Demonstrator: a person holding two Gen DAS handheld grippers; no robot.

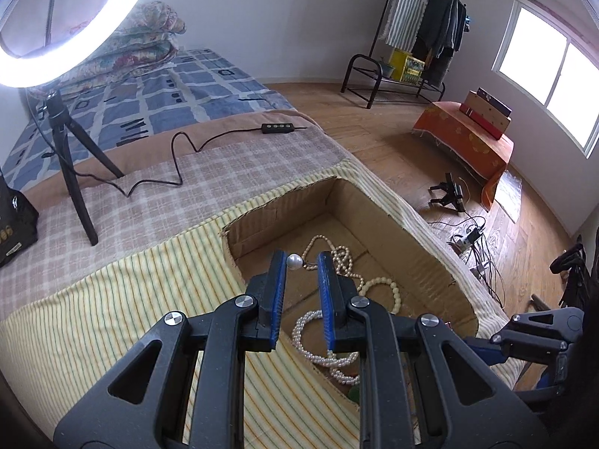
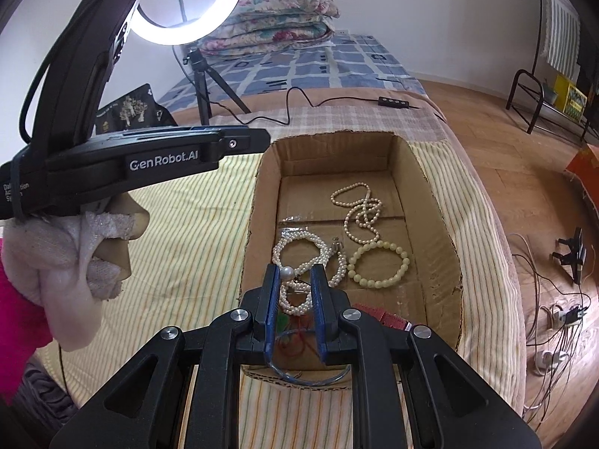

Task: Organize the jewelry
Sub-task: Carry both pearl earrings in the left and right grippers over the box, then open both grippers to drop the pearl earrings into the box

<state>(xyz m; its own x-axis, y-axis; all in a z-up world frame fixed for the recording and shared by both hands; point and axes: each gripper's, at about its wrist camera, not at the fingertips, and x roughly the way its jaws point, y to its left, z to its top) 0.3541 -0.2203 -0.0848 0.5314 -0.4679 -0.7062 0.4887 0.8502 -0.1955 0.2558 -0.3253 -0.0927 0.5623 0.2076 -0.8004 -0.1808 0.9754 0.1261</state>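
Bedroom surface: striped cloth (image 2: 179,262) around an open cardboard box (image 2: 430,202). Pearl strands (image 2: 361,209) and a bead bracelet (image 2: 378,263) lie inside it. My left gripper (image 1: 302,260) and right gripper (image 2: 294,273) hang over the box, fingers narrowly parted; a round pearl (image 2: 287,272) shows between the tips, grip uncertain. Ring light (image 2: 187,3) stands at 11 o'clock.

We see a lit ring light (image 1: 56,18) on a tripod standing on a checked bed (image 1: 187,86), white walls, wood floor (image 1: 393,149), a clothes rack (image 1: 430,30) and a bright window (image 1: 550,75).
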